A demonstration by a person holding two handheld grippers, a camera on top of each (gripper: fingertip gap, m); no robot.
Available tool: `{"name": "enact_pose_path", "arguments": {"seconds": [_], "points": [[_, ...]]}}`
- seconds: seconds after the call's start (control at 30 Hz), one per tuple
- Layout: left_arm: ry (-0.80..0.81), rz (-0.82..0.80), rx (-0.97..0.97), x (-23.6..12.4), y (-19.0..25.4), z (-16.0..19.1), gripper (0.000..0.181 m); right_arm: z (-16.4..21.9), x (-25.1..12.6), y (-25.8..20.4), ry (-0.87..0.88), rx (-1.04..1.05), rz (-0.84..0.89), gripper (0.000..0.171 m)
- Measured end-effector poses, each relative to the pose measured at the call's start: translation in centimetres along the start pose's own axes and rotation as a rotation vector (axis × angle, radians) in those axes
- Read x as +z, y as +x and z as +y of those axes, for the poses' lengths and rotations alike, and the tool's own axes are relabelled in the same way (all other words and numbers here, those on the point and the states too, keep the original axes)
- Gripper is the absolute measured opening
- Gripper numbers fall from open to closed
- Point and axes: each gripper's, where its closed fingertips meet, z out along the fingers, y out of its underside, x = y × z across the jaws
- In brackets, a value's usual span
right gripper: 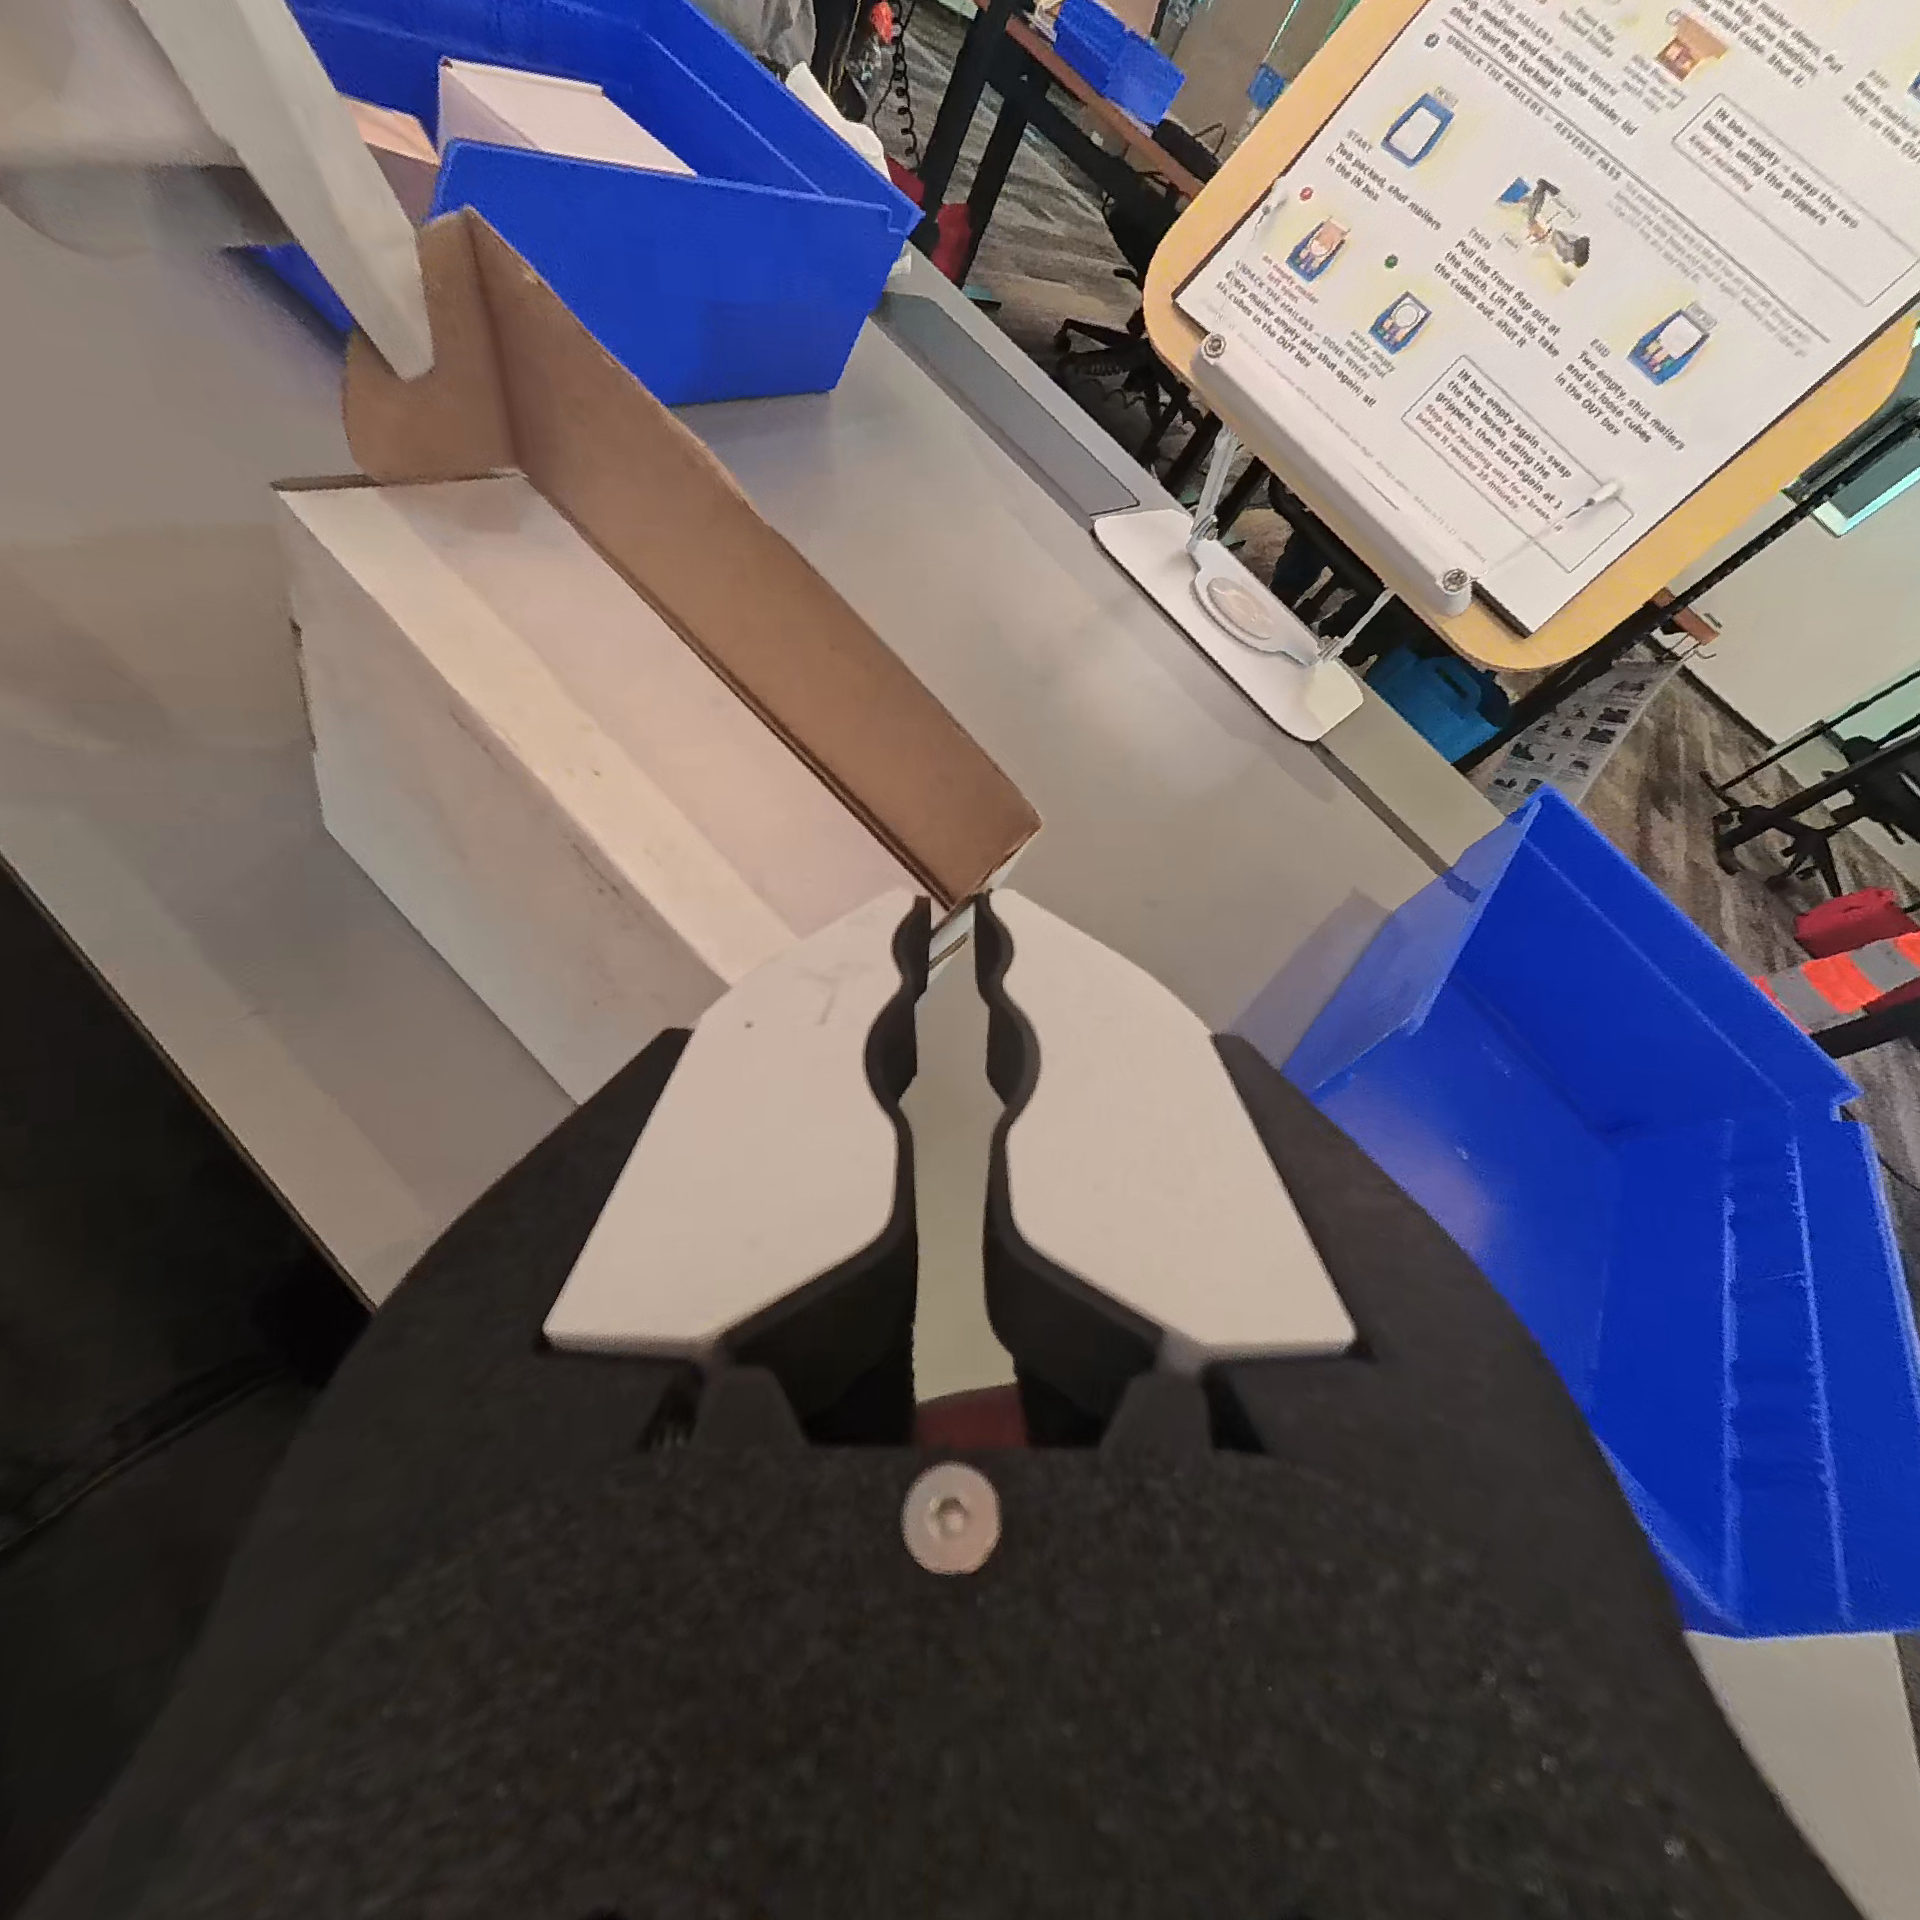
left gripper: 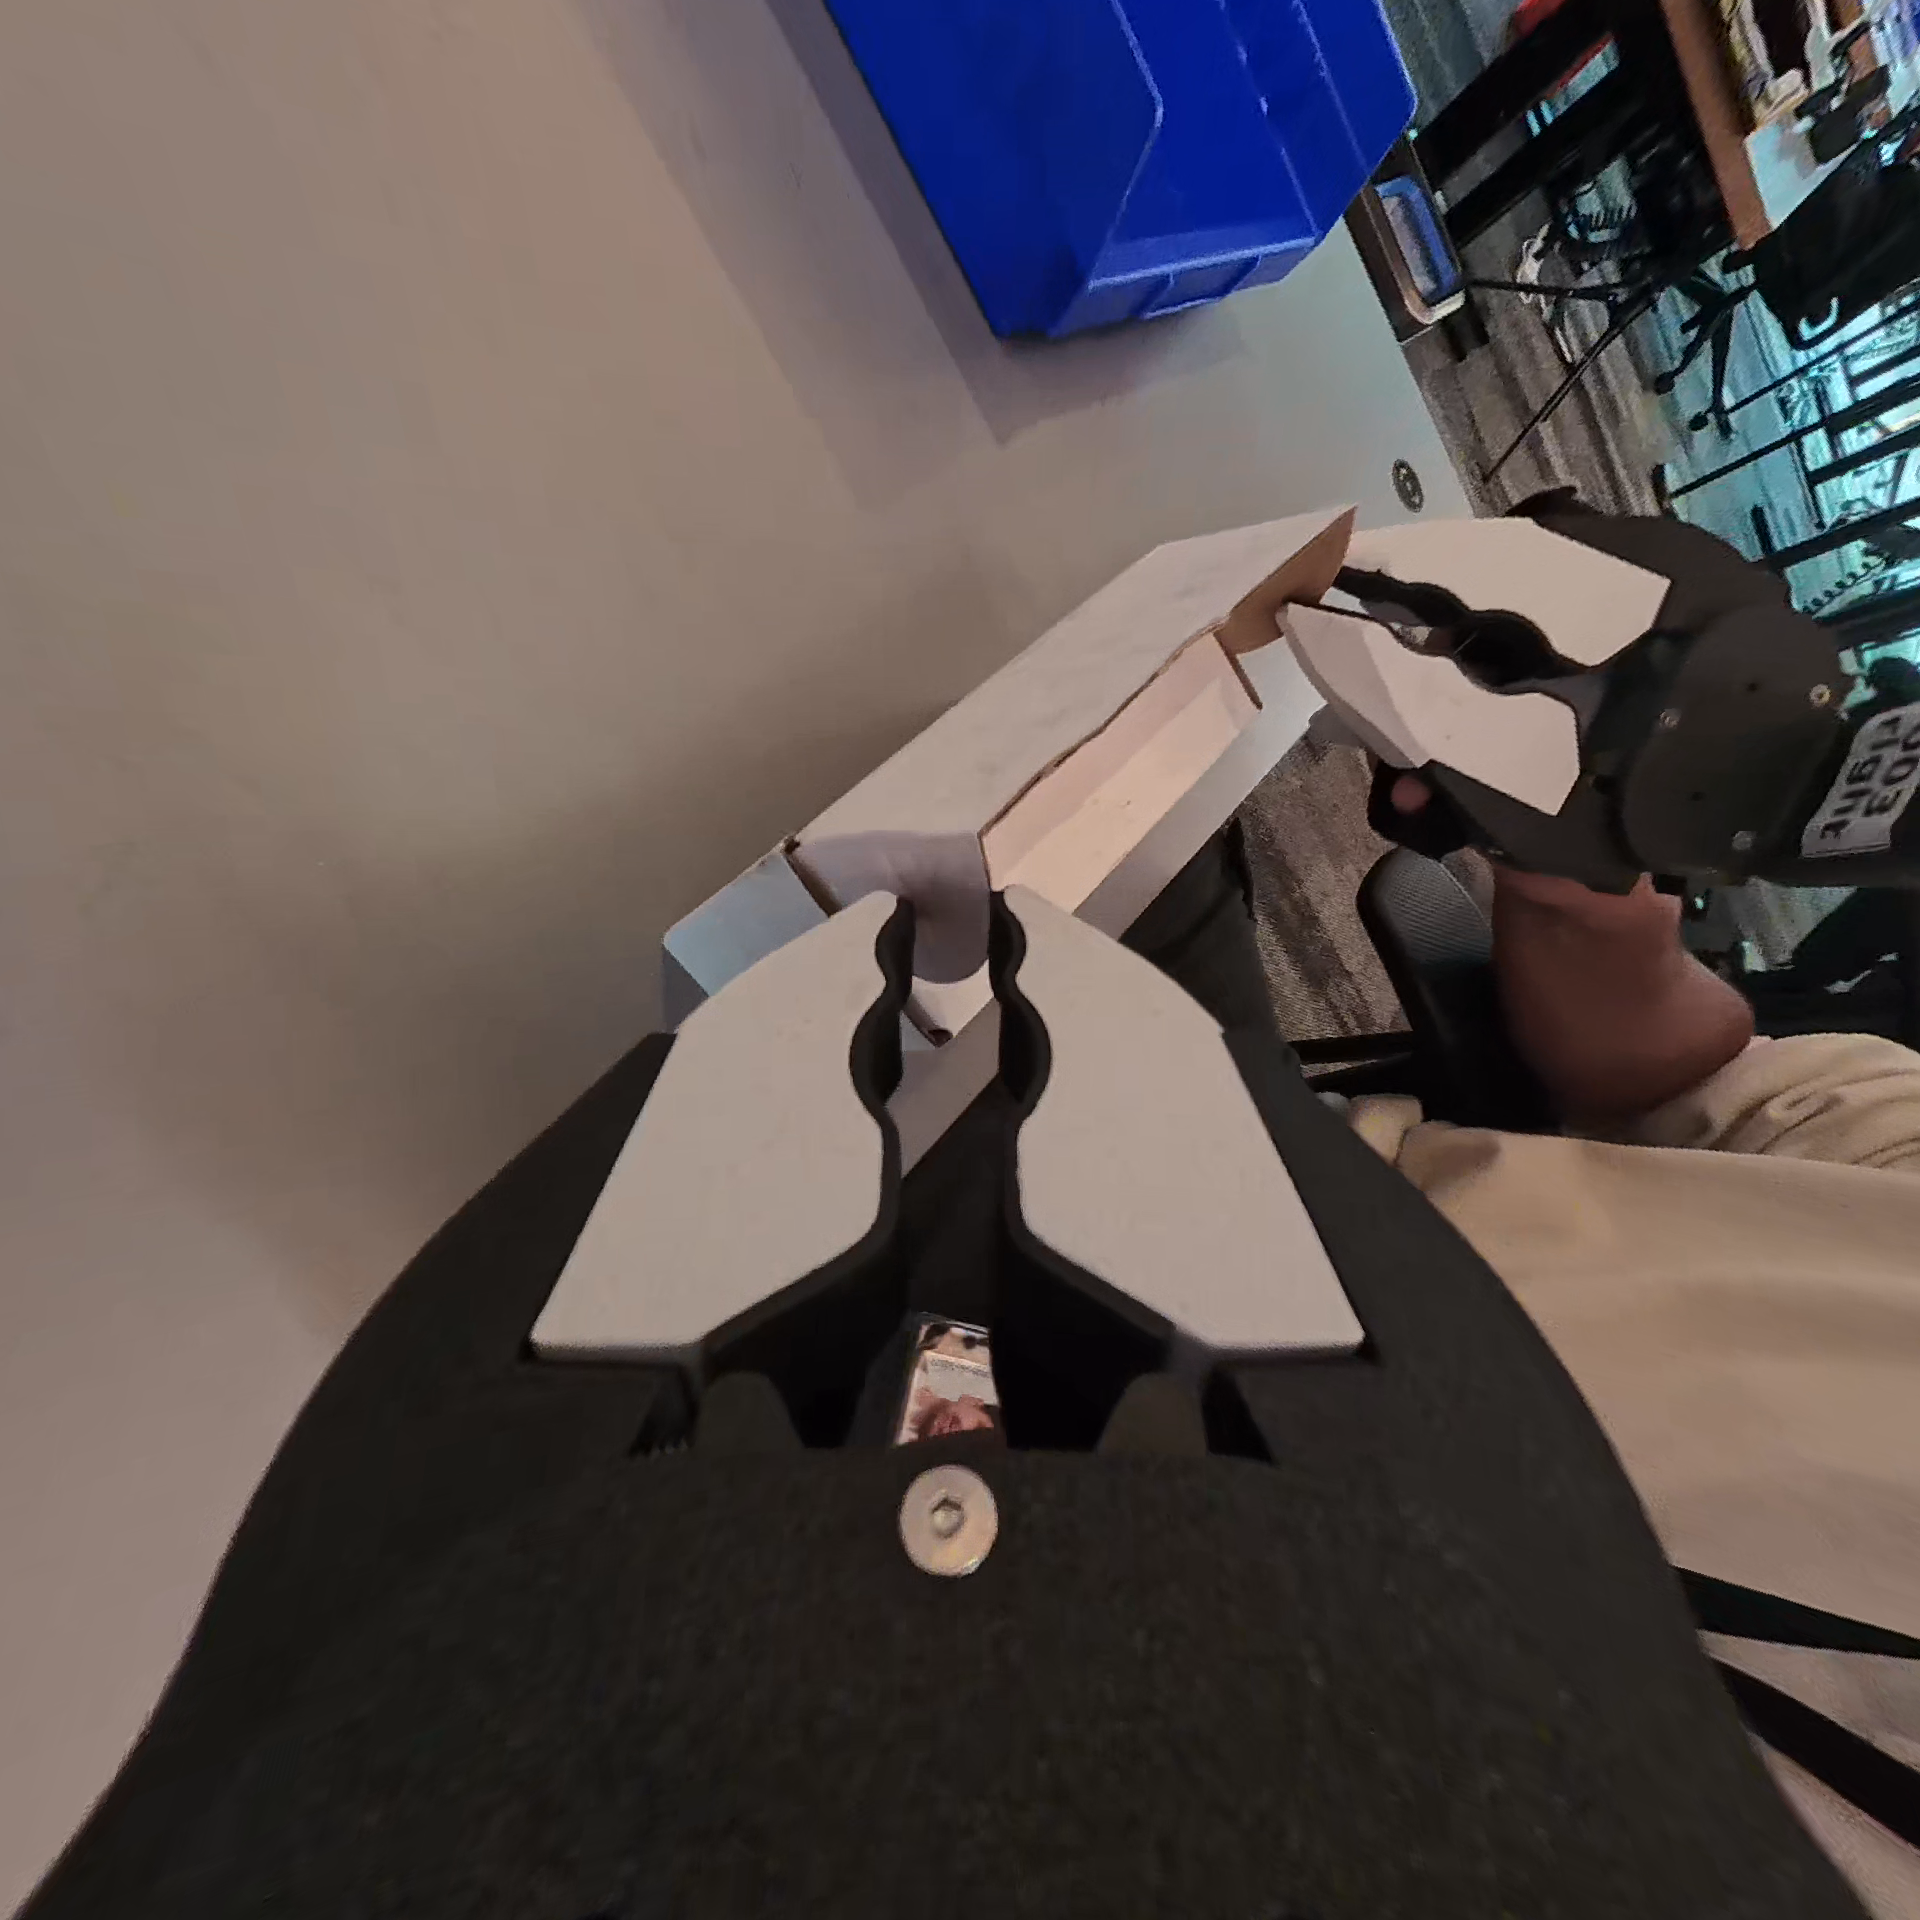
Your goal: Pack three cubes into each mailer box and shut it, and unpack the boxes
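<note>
The grey worktop (right gripper: 1091,665) carries blue bins (right gripper: 665,239) at the far side and right edge, plus an instruction board on a stand (right gripper: 1538,312); office furniture fills the room beyond. The right tongs (right gripper: 951,914) point along the near edge, pinching the corner of the front flap (right gripper: 727,582). The left tongs (left gripper: 948,914) are narrowly spread around the flap's opposite white tab. The white mailer box (right gripper: 499,727) rests at the near worktop edge, its brown-lined flap standing upright.
</note>
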Motion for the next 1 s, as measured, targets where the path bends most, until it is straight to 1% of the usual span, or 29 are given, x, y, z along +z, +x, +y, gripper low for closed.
{"name": "enact_pose_path", "arguments": {"seconds": [0.13,0.33,0.53,0.6,0.7,0.73,0.77,0.8,0.87,0.93,1.0], "points": [[0.0,-0.022,0.064,-0.1,-0.3,0.2,0.012,0.1,0.1,-0.2,0.005,0.01,-0.014,0.007],[0.0,-0.03,0.106,0.0,-0.3,0.3,0.011,0.2,0.1,-0.3,-0.001,0.007,-0.018,0.007],[0.045,-0.117,0.299,0.5,-0.6,1.2,0.01,0.9,0.1,-0.7,-0.023,-0.004,-0.023,0.008],[0.075,-0.117,0.339,0.5,-0.4,1.4,0.01,1.0,0.0,-0.8,-0.021,0.01,-0.038,0.008],[0.145,-0.081,0.347,0.4,-0.1,1.7,0.013,1.0,-0.2,-1.1,-0.005,0.053,-0.09,0.014],[0.166,-0.055,0.332,0.3,0.2,1.9,0.019,1.1,-0.4,-0.9,-0.004,0.076,-0.098,0.017],[0.192,-0.038,0.315,0.1,0.3,1.8,0.03,1.0,-0.7,-0.8,0.008,0.108,-0.114,0.02],[0.229,-0.025,0.308,-0.4,0.4,1.7,0.036,0.7,-1.0,-0.6,0.035,0.148,-0.135,0.023],[0.337,-0.028,0.317,-1.7,0.6,0.9,0.035,-0.5,-1.8,0.1,0.115,0.243,-0.152,0.023],[0.448,-0.045,0.318,-3.1,0.8,-0.5,0.027,-1.9,-2.0,0.6,0.182,0.33,-0.18,0.018],[0.489,-0.025,0.307,-3.6,1.6,-1.7,0.025,-2.8,-1.3,0.8,0.199,0.397,-0.199,0.018]]}}
